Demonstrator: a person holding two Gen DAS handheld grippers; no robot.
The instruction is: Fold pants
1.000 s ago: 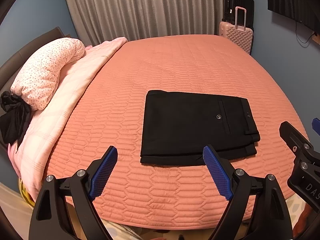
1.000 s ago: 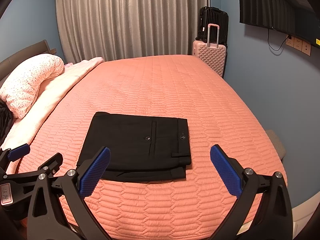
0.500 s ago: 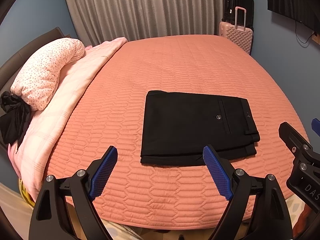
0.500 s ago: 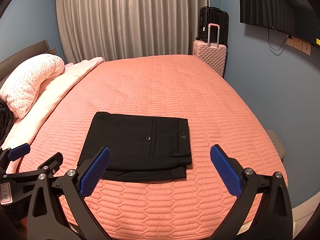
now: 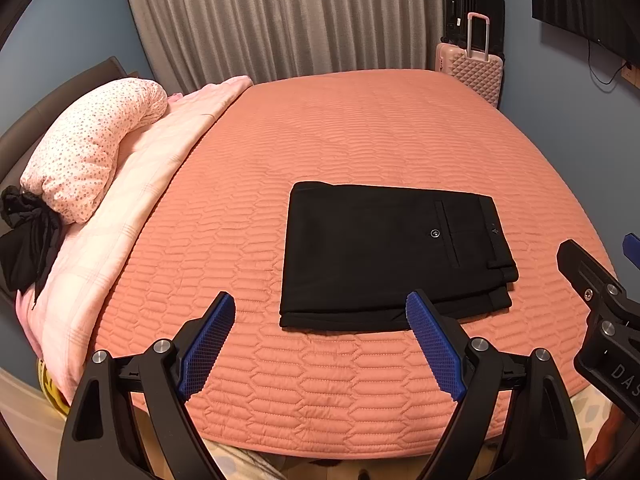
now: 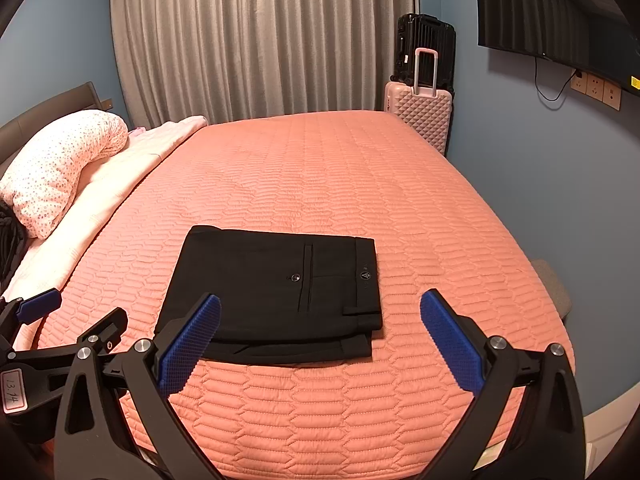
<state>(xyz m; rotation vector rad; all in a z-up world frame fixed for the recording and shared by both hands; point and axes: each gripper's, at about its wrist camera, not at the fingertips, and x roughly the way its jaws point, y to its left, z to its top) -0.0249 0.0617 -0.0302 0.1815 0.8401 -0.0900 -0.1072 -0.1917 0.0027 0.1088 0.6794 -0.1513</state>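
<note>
- Nothing has moved since the earlier frames: the pants lie in the same folded rectangle and both grippers hang where they were, short of the bed's near edge.
- Left wrist view: the left gripper (image 5: 320,344) is spread wide and holds nothing, its blue pads (image 5: 208,344) well apart. The pants (image 5: 384,252) lie flat on the orange quilt (image 5: 360,132), just beyond the right pad, with the waistband and buttoned pocket at their right end.
- In my judgement the fold is finished or nearly so. The one flaw is the under layers, which stick out along the near edge of the pants. To tidy it, nip that near edge low, draw it level under the top layer, and let go without dragging the stack.
- Hard to make out here: the near hem is partly covered by the right pad, and black cloth on black hides how many layers there are. A black bundle (image 5: 24,248) far left of the pants, beside the spotted pillow (image 5: 92,152), cannot be identified.
- Right wrist view: the right gripper (image 6: 320,340) is likewise spread wide and empty. The pants (image 6: 272,280) lie between its pads and beyond them, and the left pad overlaps their near left corner.
- The protruding lower layer shows clearly along the near edge of the pants; that corner under the pad stays hidden.
- The left gripper's tip (image 6: 40,306) shows left of the pants, cut off by the frame. Suitcases (image 6: 420,112) stand far beyond the pants.
</note>
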